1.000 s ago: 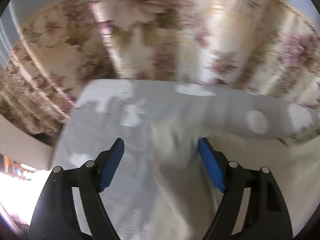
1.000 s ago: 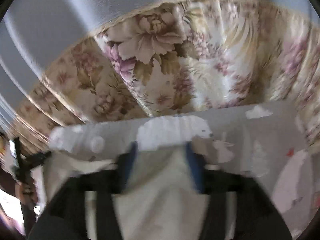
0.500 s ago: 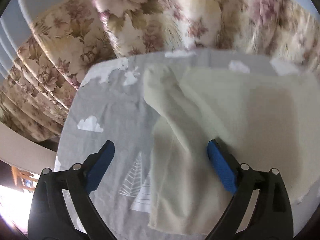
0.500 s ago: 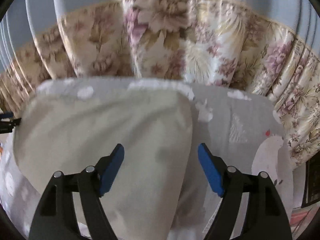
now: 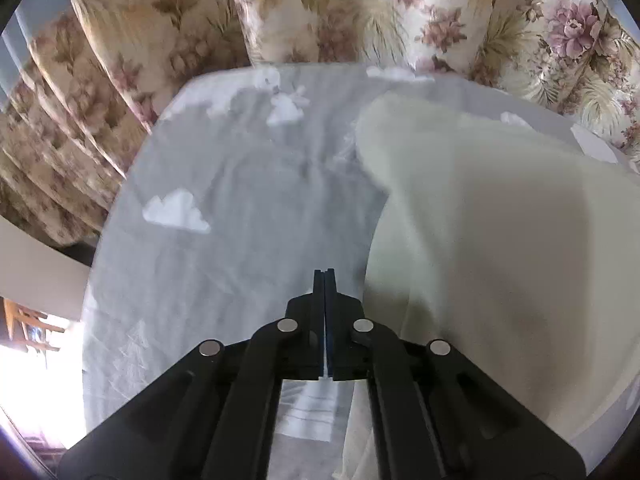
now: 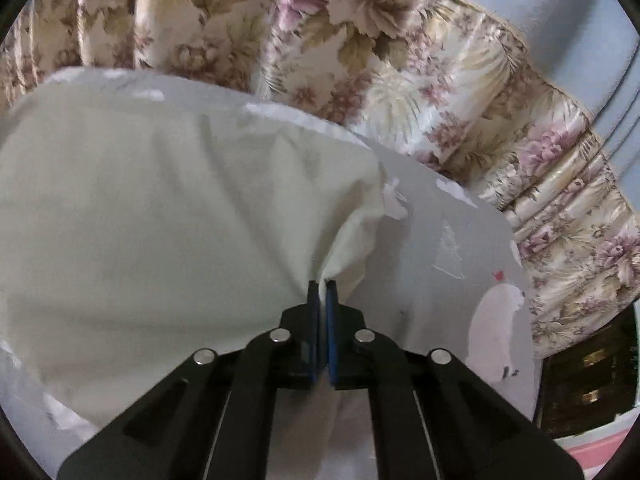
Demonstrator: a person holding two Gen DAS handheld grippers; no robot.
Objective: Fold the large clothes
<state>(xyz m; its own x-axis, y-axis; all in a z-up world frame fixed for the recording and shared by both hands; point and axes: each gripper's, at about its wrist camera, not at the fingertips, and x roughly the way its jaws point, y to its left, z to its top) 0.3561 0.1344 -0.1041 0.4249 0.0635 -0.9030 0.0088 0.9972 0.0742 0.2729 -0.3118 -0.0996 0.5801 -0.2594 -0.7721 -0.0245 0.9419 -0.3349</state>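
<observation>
Both jaws just closed: right gripper pinches the cream garment; left gripper holds nothing.

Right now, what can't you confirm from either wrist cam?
- Left wrist view: whether the shut left gripper pinches the cream garment; the cloth edge beside it is hidden under the fingers.
- Right wrist view: right gripper is shut on the garment; its own fingers hide the layer count.
- Garment type: cut off by both frames.

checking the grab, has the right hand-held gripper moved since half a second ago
Yes. The right hand-held gripper has come toward the cream garment's right edge, over the grey sheet; its jaws have just closed on a pinch of that cloth.
</observation>
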